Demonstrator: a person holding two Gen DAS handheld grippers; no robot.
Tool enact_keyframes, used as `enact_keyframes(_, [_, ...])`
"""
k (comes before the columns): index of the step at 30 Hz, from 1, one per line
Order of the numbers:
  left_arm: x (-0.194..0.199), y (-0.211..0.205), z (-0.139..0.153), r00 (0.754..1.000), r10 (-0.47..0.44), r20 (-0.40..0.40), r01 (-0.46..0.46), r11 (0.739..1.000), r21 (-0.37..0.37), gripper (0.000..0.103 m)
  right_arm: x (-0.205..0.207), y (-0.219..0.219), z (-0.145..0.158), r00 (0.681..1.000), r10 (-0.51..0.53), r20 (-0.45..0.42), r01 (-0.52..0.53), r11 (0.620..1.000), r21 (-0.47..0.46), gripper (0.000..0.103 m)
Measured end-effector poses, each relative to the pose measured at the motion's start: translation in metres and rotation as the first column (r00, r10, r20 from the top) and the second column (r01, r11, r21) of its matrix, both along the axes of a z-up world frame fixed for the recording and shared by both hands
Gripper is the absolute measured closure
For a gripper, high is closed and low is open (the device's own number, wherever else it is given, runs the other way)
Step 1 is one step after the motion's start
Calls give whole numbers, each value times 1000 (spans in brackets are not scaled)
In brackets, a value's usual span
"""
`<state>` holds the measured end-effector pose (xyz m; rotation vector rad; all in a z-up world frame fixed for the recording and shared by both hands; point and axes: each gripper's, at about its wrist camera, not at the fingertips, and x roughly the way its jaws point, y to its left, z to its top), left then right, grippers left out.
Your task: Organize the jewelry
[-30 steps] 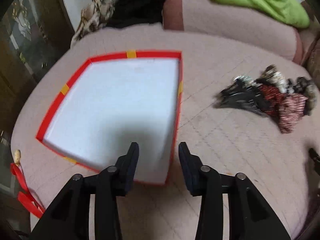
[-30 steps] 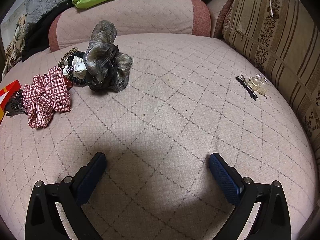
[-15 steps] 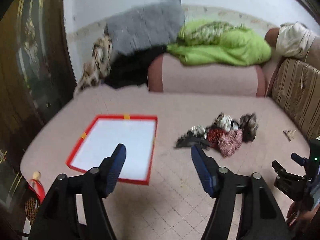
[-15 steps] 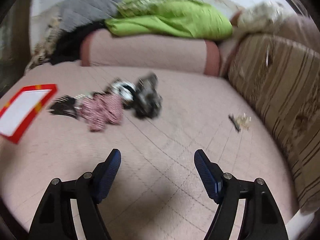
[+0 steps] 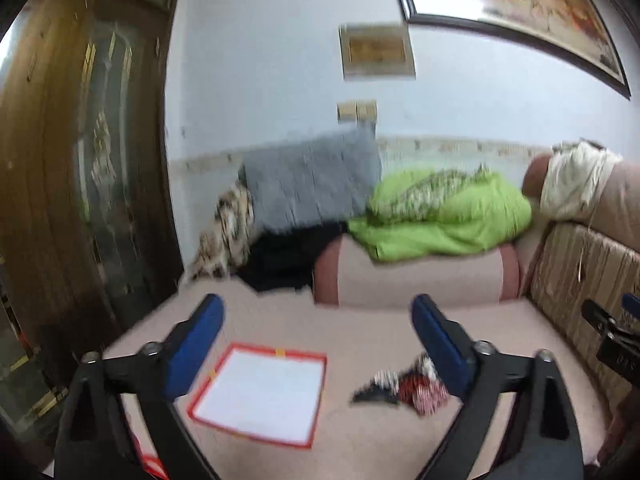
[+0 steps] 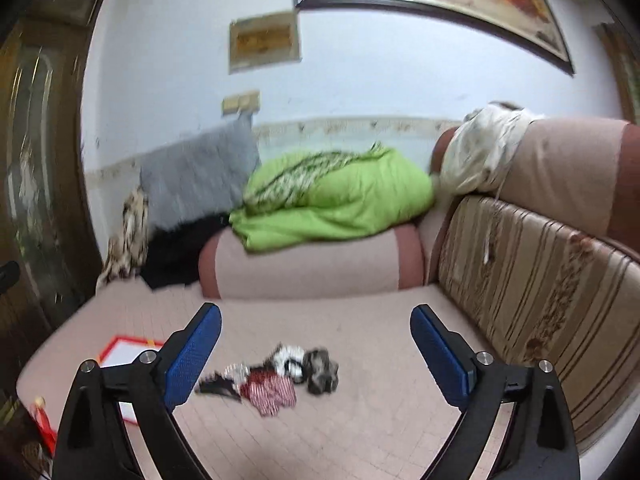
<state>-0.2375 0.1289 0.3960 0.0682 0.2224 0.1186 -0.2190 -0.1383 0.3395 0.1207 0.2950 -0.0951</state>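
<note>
- While the tray (image 5: 260,394) lies white and bare inside its red rim, nothing of the task shows as done: no piece rests in it in either view.
- All the pieces seen sit in one heap (image 6: 276,380) on the pink cushion (image 6: 360,432), to the right of the tray and apart from it.
- That heap holds a red checked scrunchie (image 6: 270,394), a grey ruffled one (image 6: 320,372) at its right end, a black-and-white band (image 6: 288,358) behind, and a dark claw clip (image 6: 218,388) at its left end, nearest the tray; blur hides any finer pieces.
- Left gripper (image 5: 318,344) has just been opening; its blue pads (image 5: 192,354) stand spread wide with nothing between them.
- Right gripper (image 6: 316,354) has also just been widening, and it too holds nothing, its pads (image 6: 440,360) far apart.
- Both grippers point out across the sofa toward the far wall, above the heap and the tray, not down at either.
- Judged from this, the sorting is at its very start: every piece is left to be picked and carried leftward into the tray.
- A sensible first pick looks like the clip, since it lies closest to the tray.
- Soft scrunchies should squash under the pads, so a grip on bunched fabric would likely hold best.
</note>
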Motion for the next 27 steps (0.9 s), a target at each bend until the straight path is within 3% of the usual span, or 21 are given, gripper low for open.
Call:
enact_keyframes(3, [-7, -6, 11, 999, 3, 42, -3, 1000, 0, 3, -4, 3, 9, 1000, -6, 15, 5, 999, 43, 4])
enact_keyframes(6, [-6, -2, -7, 1000, -17, 17, 17, 999, -27, 1, -6, 9, -11, 1000, -15, 22, 15, 1000, 6, 4])
enact_keyframes(9, [16, 1, -32, 996, -27, -79, 23, 998, -58, 1, 6, 15, -48, 998, -27, -58, 26, 999, -24, 4])
enact_keyframes(11, [38, 4, -55, 982, -72, -176, 57, 994, -90, 1, 16, 12, -71, 993, -20, -116, 19, 1000, -7, 4])
enact_keyframes(15, [65, 2, -99, 960, -108, -258, 91, 993, -75, 1, 39, 2, -115, 978, -20, -206, 26, 999, 23, 4])
enact_keyframes(21, [100, -14, -160, 912, -143, -385, 126, 990, -69, 1, 80, 0, -178, 927, 31, -374, -12, 998, 54, 17])
enact_keyframes(23, [110, -22, -176, 894, -157, -419, 141, 988, -70, 7, 90, 0, -192, 916, 48, -398, -28, 998, 57, 18])
enact_keyframes(25, [121, -33, -193, 869, -177, -462, 168, 984, -61, 27, 97, 0, -203, 911, 53, -409, -35, 998, 51, 18])
enact_keyframes(27, [130, -40, -205, 844, -194, -499, 187, 980, -64, 38, 103, -2, -210, 906, 57, -420, -39, 998, 52, 18])
